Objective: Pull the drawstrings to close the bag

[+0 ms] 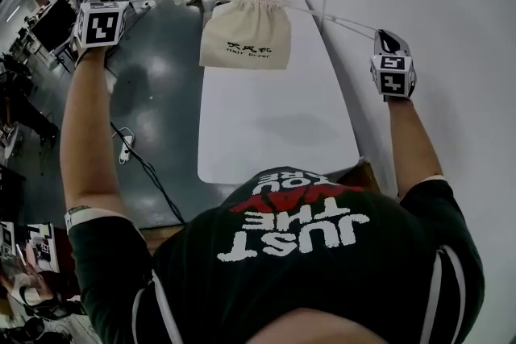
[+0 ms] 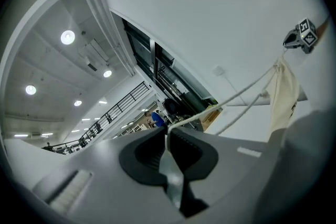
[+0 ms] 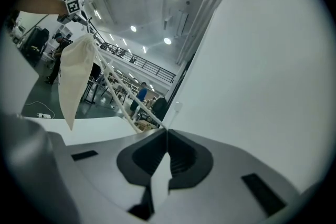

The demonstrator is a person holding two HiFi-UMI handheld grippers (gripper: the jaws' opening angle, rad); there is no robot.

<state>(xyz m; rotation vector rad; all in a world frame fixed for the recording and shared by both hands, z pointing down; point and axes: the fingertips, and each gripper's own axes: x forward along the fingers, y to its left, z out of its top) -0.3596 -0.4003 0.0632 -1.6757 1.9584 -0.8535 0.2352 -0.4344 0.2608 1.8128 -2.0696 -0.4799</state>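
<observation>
The left gripper (image 2: 168,132) has its jaws pressed together on the left drawstring (image 2: 226,102) — the white cord leaves the tip of the jaws and runs taut, ahead and to the right of them, to the bag (image 1: 244,32). The right gripper (image 3: 166,132) is likewise clamped tight on the right drawstring (image 3: 122,102), which stretches ahead and to the left of its jaws to the same bag. The cream cloth bag hangs between the two grippers, well apart from either pair of jaws, over the white table (image 1: 274,125). Its mouth is gathered into tight puckers at the top, where both cords enter — so nothing inside it shows. Dark print marks the side facing the person. Whether the bag's lower edge touches the table cannot be told.
</observation>
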